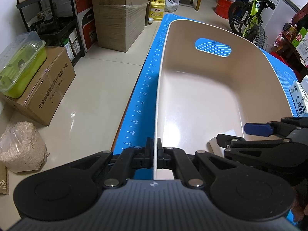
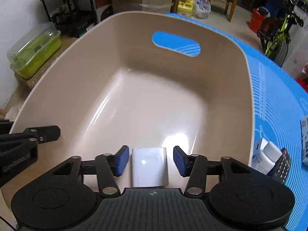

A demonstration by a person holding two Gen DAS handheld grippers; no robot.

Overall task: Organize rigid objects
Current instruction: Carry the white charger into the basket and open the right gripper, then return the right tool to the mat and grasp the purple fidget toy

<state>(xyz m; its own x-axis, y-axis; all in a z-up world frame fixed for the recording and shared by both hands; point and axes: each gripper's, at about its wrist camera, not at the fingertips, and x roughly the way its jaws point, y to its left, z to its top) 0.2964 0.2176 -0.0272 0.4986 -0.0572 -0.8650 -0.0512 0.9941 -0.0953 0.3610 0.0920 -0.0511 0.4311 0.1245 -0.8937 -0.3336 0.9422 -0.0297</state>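
A beige plastic tub [image 1: 192, 96] with a handle cut-out stands on the blue mat [image 1: 146, 88]. My left gripper [image 1: 155, 146] is shut on the tub's near left rim, and the thin wall runs between its pads. In the right wrist view the same tub [image 2: 96, 67] fills the frame, with one left finger [image 2: 44, 132] at its left rim. A small white box [image 2: 149, 165] lies flat on the tub floor. My right gripper [image 2: 151, 159] stands open around it, with a gap at each blue pad. From the left wrist view the right gripper [image 1: 236, 134] hides most of the box [image 1: 212, 143].
On the mat right of the tub lie a white box [image 2: 265, 159], a dark calculator [image 2: 283, 163] and a tissue pack [image 1: 300, 100]. The floor to the left holds cardboard boxes [image 1: 48, 92], a green lidded container [image 1: 21, 65] and a bag [image 1: 21, 148]. A bicycle [image 1: 252, 17] stands behind.
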